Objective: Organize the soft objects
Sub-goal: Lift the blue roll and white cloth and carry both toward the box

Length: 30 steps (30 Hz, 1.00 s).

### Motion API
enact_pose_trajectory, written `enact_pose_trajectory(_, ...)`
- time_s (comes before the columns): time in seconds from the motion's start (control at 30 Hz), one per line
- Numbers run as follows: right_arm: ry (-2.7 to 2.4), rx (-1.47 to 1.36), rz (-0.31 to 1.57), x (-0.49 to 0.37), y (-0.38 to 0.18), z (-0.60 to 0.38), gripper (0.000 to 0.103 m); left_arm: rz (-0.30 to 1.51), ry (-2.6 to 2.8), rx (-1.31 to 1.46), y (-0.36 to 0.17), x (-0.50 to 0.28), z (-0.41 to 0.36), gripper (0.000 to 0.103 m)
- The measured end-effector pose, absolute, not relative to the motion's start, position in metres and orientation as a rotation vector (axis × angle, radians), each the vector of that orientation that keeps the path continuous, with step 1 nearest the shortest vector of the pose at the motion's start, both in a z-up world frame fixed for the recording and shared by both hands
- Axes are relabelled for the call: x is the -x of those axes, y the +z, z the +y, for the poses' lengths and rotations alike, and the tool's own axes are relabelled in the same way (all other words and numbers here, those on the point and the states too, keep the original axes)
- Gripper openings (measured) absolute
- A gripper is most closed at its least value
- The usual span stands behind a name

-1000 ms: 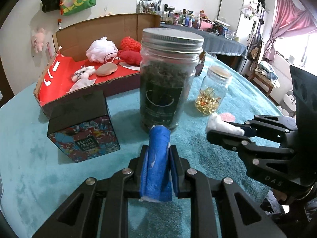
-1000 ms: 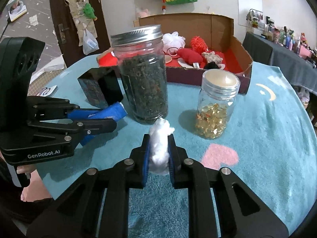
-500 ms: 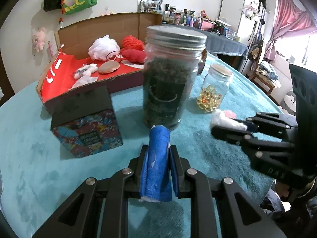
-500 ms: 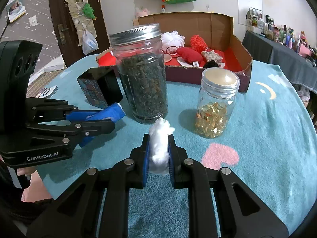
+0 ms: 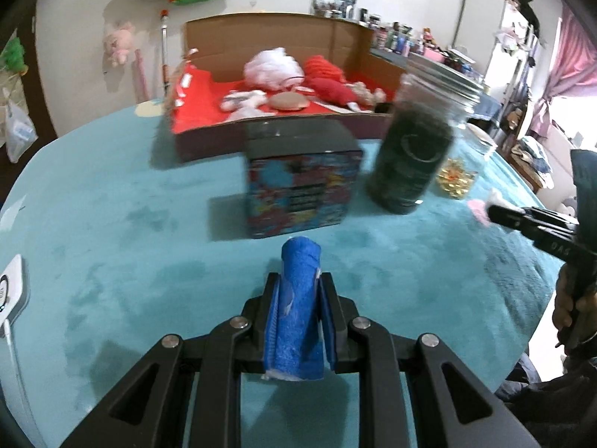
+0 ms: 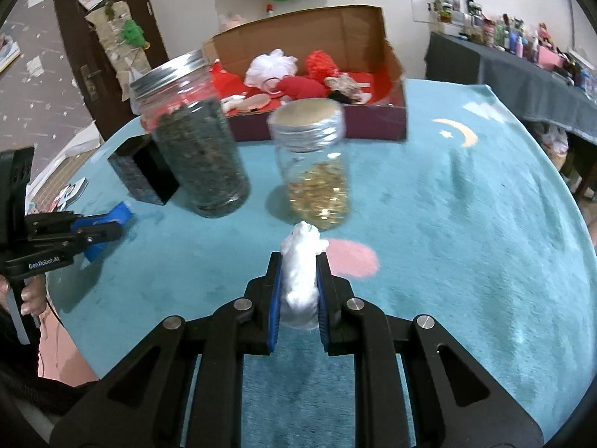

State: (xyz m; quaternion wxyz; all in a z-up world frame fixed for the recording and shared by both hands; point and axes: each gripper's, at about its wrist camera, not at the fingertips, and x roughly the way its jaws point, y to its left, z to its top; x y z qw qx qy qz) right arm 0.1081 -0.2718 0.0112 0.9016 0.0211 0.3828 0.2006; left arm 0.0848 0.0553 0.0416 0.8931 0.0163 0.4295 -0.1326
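Observation:
My left gripper (image 5: 298, 287) is shut on a rolled blue cloth (image 5: 296, 310), held above the teal table cover. My right gripper (image 6: 298, 272) is shut on a white fluffy soft toy (image 6: 300, 272), just in front of the small jar. A cardboard box (image 5: 276, 37) with a red lining stands at the back and holds several soft things: a white puff (image 5: 270, 67), red knitted items (image 5: 328, 82) and small plush pieces. The box also shows in the right wrist view (image 6: 335, 30). The left gripper shows at the left edge of the right wrist view (image 6: 100, 227).
A tall jar of dark dried leaves (image 5: 414, 149) (image 6: 197, 149), a small jar of golden capsules (image 6: 317, 175) and a black printed tin (image 5: 302, 183) stand between the grippers and the box. A white device (image 5: 11, 291) lies at the table's left edge.
Both grippers have risen and swung left, keeping their loads. The tin now sits straight ahead of the left gripper and the small jar straight ahead of the right one.

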Motion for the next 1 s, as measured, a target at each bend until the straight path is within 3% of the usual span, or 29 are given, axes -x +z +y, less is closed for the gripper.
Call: enact_pose_trajectory(1.0,0.578,-0.070,0.809,-0.219,0.034,-0.312,0.015,0.796,-0.435,-0.022,0.051,-0.177,0.120,0.021)
